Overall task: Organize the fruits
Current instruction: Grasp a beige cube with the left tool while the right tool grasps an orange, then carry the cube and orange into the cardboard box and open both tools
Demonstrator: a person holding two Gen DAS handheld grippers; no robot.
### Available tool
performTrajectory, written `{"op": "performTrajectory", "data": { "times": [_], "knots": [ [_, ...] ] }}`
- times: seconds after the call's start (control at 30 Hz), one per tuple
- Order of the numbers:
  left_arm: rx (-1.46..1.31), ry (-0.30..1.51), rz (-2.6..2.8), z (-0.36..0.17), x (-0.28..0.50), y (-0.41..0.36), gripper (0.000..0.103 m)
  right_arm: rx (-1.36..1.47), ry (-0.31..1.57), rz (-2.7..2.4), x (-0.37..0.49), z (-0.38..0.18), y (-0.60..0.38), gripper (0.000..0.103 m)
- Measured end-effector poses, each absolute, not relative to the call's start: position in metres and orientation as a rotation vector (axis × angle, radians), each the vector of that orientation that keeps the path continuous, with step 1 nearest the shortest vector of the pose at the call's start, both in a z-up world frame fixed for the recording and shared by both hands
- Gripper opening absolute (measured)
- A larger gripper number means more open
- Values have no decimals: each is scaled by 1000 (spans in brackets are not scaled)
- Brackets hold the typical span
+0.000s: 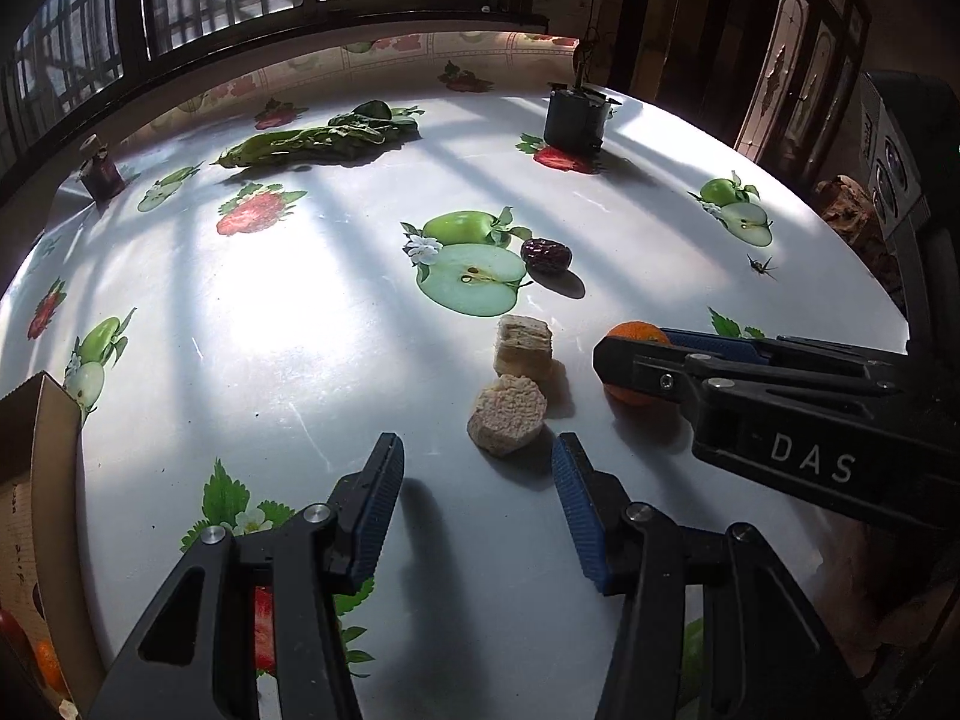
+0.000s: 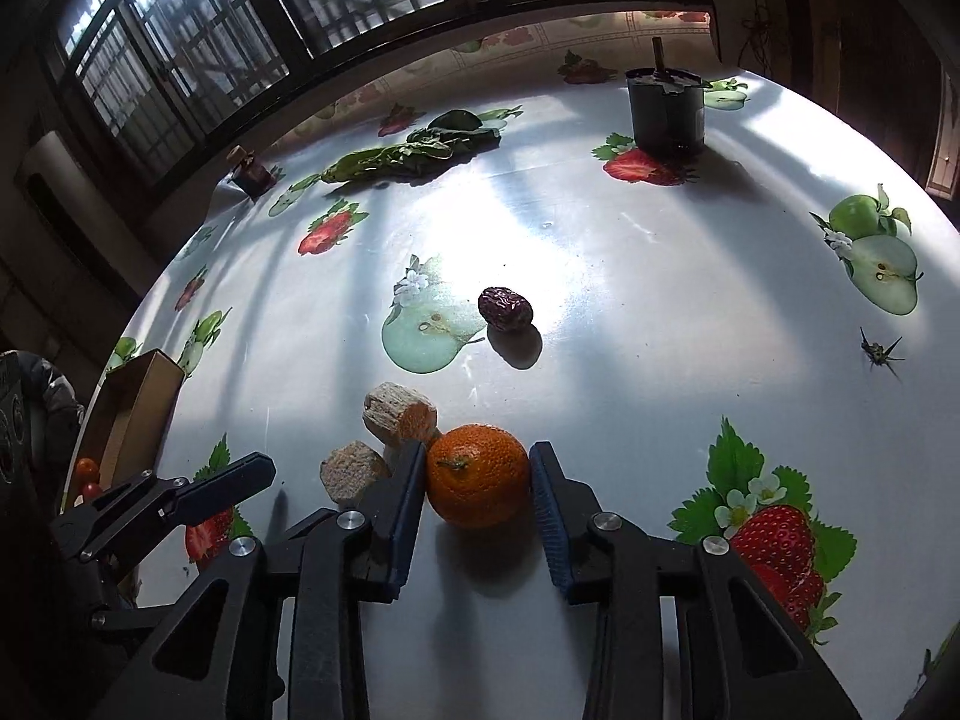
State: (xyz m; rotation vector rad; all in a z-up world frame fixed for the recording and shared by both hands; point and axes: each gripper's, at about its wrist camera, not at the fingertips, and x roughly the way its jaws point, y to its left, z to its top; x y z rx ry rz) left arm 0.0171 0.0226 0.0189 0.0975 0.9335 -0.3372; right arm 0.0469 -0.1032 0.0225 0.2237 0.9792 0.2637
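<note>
Presently the right gripper has its jaws clamped on the orange, which rests on the fruit-print tablecloth just beside two grain cakes. The left gripper hovers near them, jaws apart and empty. A red date lies farther out; a cardboard box sits at the table's left edge.

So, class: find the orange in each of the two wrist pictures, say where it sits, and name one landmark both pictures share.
Left wrist view: the orange is right of centre, mostly hidden behind the right gripper.
Right wrist view: the orange is low in the centre, between that gripper's two fingers.
Shared landmark: the dark red date beside a printed apple half.
</note>
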Motion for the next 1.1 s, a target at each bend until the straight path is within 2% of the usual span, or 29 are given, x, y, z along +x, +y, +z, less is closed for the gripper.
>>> {"op": "performTrajectory", "data": {
  "times": [0.1,0.13,0.17,0.27,0.73,1.1],
  "knots": [
    [118,930,-349,17,20,12,50,234,977,255,45,23,-109,37],
    [117,933,-350,15,22,10,47,237,976,253,45,23,-111,37],
    [112,941,-354,14,24,9,36,237,975,251,45,23,-112,37],
    [114,936,-343,13,25,8,27,244,973,250,44,24,-114,37],
    [66,909,-249,36,3,32,27,250,942,220,39,27,-115,37],
    [3,865,-141,64,-41,93,27,264,949,223,16,33,-98,37]
  ]
}}
